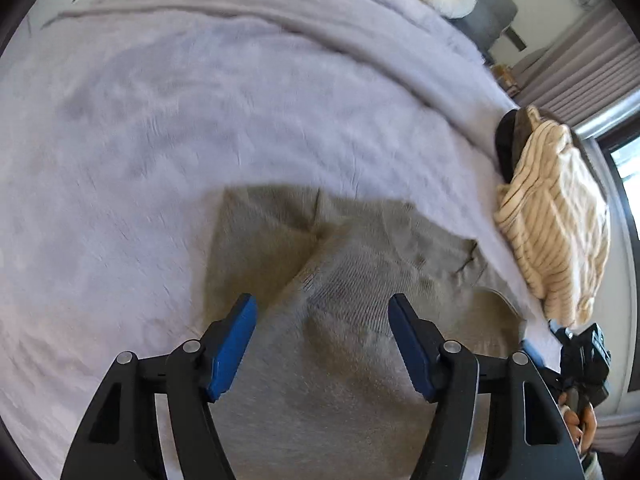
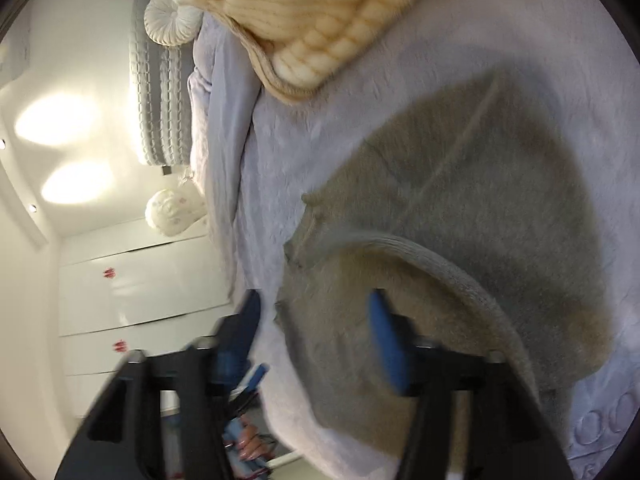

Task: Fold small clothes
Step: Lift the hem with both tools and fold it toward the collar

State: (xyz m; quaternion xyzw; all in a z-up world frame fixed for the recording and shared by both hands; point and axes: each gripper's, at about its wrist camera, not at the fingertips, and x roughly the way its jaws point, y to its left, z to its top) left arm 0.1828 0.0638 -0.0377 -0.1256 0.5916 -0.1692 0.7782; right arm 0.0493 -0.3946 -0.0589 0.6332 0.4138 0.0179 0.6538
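Honestly, this looks like the middle of a fold, and the trick here is getting two clean grips before moving anything. The grey-olive garment lies spread on the lavender fuzzy blanket covering the bed, close to the bed's near edge, with part of it already doubled over so a ridge runs diagonally across it. The left gripper hangs just over the cloth with its blue pads spread wide and nothing between them, so it's released. The right gripper is blurry in its own view, but its pads also stand apart, one over the blanket and one over the garment's curved hem, not pinching anything as far as I can tell. My take: each gripper should drop onto an outer edge of the folded layer, catch only the layers that need to travel, and clamp firmly, since fleecy fabric like this probably slips and drags the blanket nap with it. Lift both sides together and level, carry them across toward the far edge of the garment, and lay them down so the edges line up. Keep away from the cream striped knit pile sitting near the bed's side edge, because a wide sweep could snag it. Smooth the crease after letting go.
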